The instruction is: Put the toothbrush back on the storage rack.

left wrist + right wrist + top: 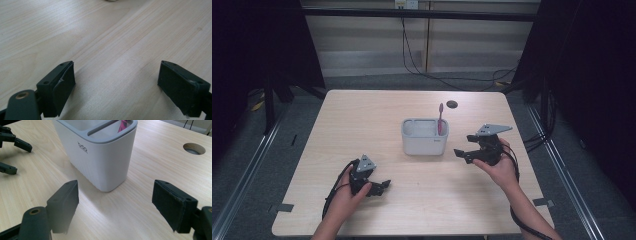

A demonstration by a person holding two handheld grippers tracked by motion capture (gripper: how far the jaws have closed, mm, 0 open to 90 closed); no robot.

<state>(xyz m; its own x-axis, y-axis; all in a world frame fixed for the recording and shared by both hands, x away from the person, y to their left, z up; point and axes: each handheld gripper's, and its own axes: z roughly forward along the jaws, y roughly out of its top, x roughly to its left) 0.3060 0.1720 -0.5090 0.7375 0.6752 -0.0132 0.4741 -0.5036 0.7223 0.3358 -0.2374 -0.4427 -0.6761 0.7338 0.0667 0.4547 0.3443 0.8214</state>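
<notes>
A white two-compartment holder with a grey rim stands at the table's middle. A pink toothbrush stands upright in its right compartment. My right gripper is held just right of the holder, open, jaws empty and pointing left at it. In the right gripper view the holder is close ahead, with a bit of the pink toothbrush at its rim. My left gripper rests low near the front left of the table, open and empty, its pads wide apart over bare wood.
The light wooden table has a round cable hole behind the holder. Cables trail from both grippers off the front edge. Dark curtains and rails flank the table. In the right gripper view the left gripper shows at far left.
</notes>
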